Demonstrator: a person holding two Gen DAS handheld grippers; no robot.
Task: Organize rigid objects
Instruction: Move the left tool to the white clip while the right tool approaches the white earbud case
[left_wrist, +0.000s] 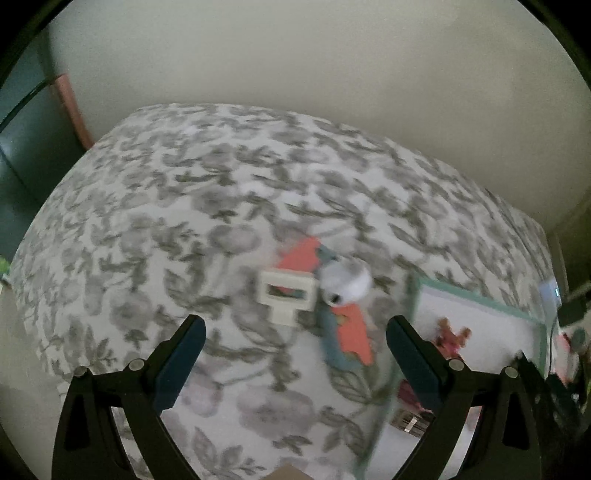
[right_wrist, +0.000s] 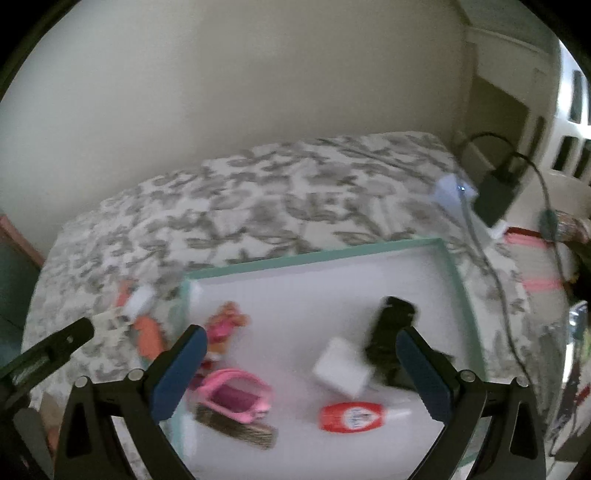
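I held both grippers wide and empty: right gripper (right_wrist: 297, 369) over the filling tray (right_wrist: 458, 277), left gripper (left_wrist: 295, 365) facing the white frame (left_wrist: 287, 291) (still unsorted).

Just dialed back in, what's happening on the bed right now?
A person with two handheld grippers is sorting small items into a teal-rimmed tray on the floral bedspread. Both the left gripper and the right gripper are open and empty. The tray already holds a pink toy, a white block, a red bottle and a black item. A white frame-like piece and a few other pieces lie outside it.
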